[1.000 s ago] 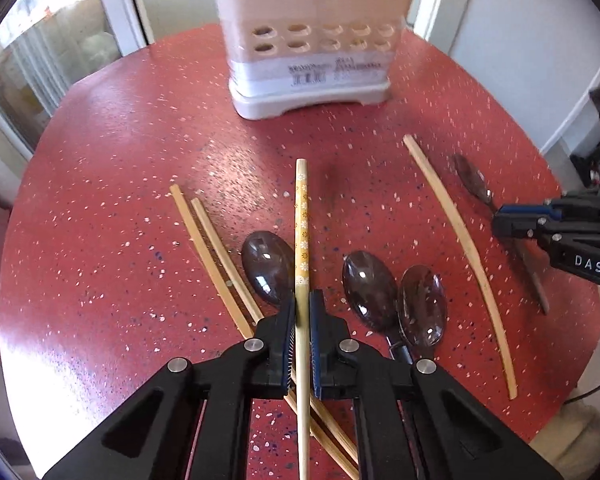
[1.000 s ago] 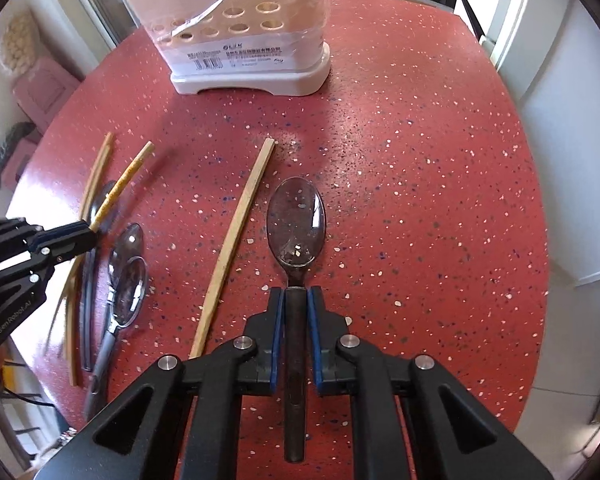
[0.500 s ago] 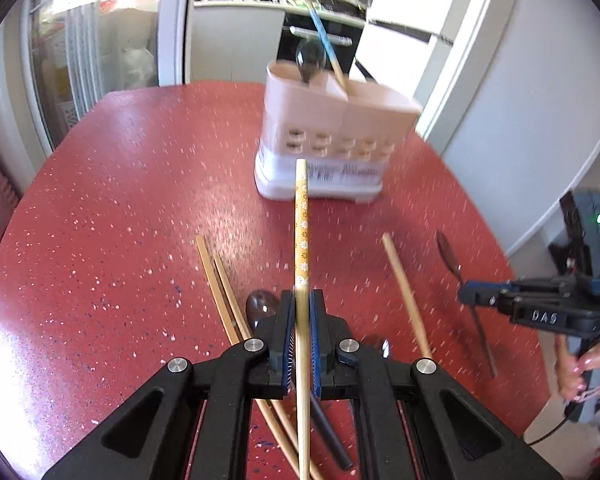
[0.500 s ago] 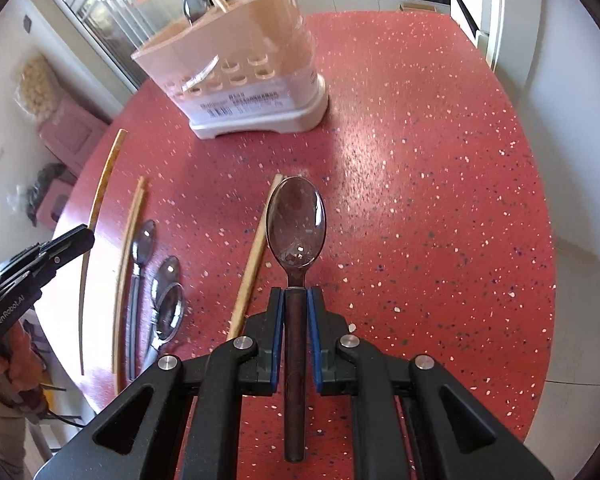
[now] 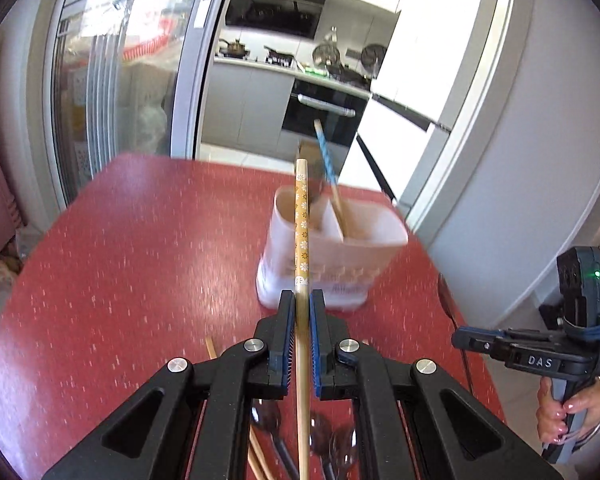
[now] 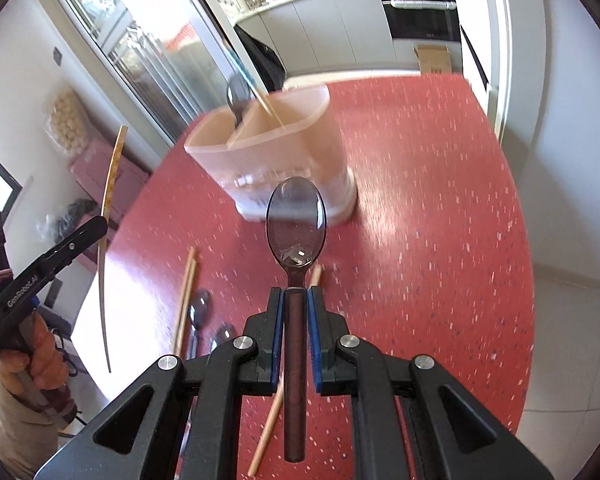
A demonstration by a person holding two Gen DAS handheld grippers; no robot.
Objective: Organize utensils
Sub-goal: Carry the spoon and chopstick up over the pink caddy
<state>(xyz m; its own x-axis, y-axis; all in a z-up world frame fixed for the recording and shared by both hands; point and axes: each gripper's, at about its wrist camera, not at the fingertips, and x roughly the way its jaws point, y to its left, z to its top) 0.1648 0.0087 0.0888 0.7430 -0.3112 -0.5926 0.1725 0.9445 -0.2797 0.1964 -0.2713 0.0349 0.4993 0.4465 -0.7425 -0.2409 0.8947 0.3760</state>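
Now | left gripper [image 5: 302,308] pinching patterned chopstick [image 5: 301,216], holder [image 5: 336,256] just ahead: tip it upright over the chopstick compartment | right gripper [image 6: 296,304] clamped on spoon [image 6: 296,220], holder beyond bowl: lower into spoon side, clear of bench [image 6: 420,200].

Left gripper [image 5: 302,304] fingers clamped, tilted downward; right gripper [image 6: 296,300] fingers clamped, tilted downward.

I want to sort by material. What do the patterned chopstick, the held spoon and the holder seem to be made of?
Patterned chopstick: probably wood or bamboo, tan grain, printed with small white flowers. Held spoon: likely smoky clear plastic, since the red table shows through its glossy bowl. Holder: apparently matte beige plastic, moulded with a divider and a white base.
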